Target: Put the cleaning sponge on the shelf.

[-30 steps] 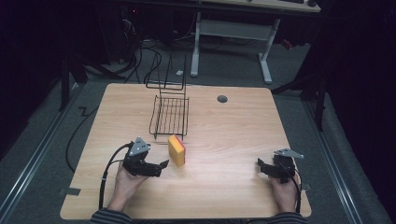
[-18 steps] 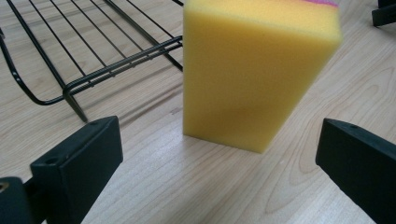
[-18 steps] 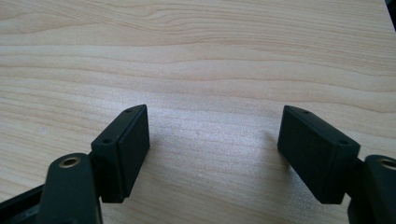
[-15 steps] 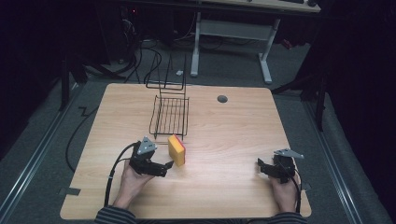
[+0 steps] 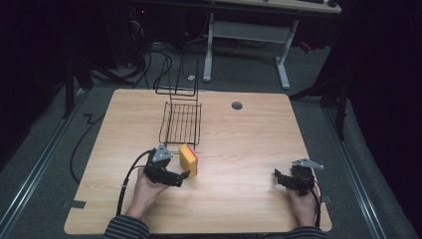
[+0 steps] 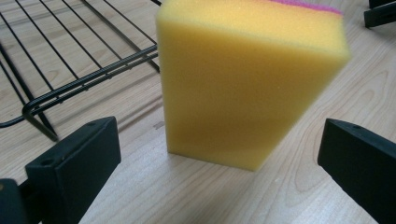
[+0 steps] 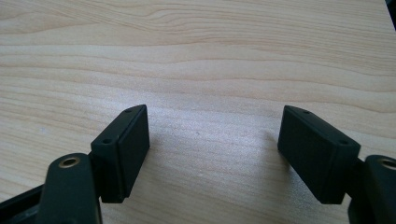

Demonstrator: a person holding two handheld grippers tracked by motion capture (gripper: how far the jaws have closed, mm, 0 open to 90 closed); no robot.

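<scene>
A yellow sponge (image 5: 188, 160) with a pink top layer stands on edge on the wooden table (image 5: 249, 139), just in front of a black wire rack (image 5: 181, 122). My left gripper (image 5: 181, 178) lies low on the table at the sponge's near left. Its jaws have just been opening and now stand wide. In the left gripper view the sponge (image 6: 243, 88) rises just beyond the left gripper (image 6: 217, 140), centred on the gap, with neither pad touching it. My right gripper (image 5: 278, 178) rests near the table's front right, open. The right gripper (image 7: 212, 126) has bare wood between its jaws.
The wire rack (image 6: 84, 79) has an upright back frame toward the far edge. A round cable hole (image 5: 237, 105) sits at the table's back centre. Cables trail off the left edge to the floor. A desk frame stands behind the table.
My left hand has slid right, closer to the sponge, and its jaws have spread wider. The right hand and the sponge have stayed in place.
</scene>
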